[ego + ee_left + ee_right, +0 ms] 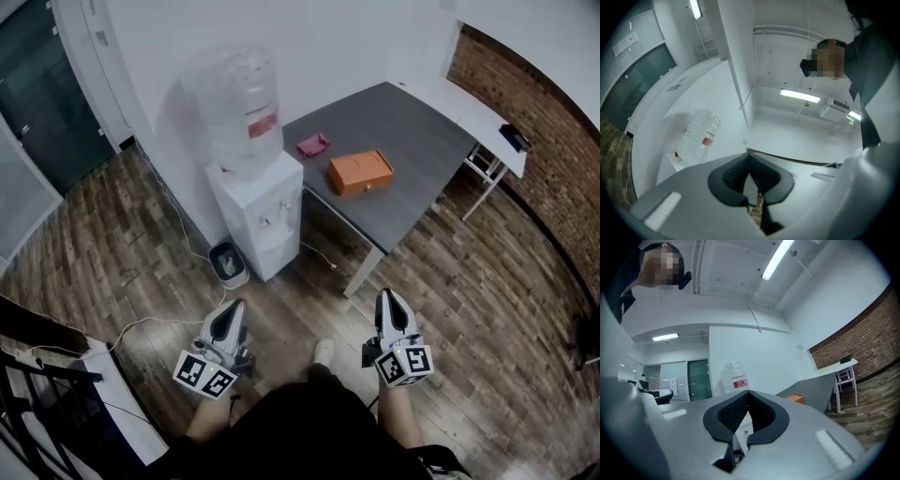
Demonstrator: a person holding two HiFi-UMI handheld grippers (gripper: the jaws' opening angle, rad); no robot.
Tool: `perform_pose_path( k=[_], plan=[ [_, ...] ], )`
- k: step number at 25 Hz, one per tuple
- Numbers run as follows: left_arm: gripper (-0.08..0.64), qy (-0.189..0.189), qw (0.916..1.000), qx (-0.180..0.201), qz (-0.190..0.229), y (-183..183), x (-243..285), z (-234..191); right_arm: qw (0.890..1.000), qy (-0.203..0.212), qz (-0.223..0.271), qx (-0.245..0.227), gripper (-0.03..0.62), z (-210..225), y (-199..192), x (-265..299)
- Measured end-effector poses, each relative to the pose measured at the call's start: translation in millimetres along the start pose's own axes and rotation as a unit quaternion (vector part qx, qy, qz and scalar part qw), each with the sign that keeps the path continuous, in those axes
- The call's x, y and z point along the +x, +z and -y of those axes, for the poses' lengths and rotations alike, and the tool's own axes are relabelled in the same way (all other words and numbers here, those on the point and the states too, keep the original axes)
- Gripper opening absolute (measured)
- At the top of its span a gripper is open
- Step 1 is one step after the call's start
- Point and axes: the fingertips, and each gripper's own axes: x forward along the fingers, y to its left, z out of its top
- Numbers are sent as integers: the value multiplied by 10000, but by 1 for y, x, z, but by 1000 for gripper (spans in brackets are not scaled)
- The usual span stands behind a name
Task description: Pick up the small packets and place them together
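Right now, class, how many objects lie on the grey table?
2: an orange box near the middle of the grey table, and a pink thing beyond it, nearer the wall. Smaller ones may go unseen.

Small pink packets (313, 144), bunched and indistinct, lie on the grey table (412, 141) near the orange box (360, 172).

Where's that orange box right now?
In the head view the orange box lies on the grey table, upper middle, just right of a small pink item and beyond the white water dispenser.
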Motion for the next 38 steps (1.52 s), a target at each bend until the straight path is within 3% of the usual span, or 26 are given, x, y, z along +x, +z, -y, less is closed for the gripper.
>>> perform_pose_path(
  k=[10,17,29,38],
  plan=[
    [0,-78,9994,324,63,-6,120,-14,9998,7,219,16,2,81,30,78],
    [0,-303,9995,74,-48,-22,181,-13,9996,-39,288,62,2,122,42,103],
    [0,-718,9965,-90,-428,-55,256,-21,9974,-676,201,119,2,175,35,121],
    [0,-1176,9923,5,-388,-73,341,-46,9955,-792,83,-520,2,186,47,169]
  ],
)
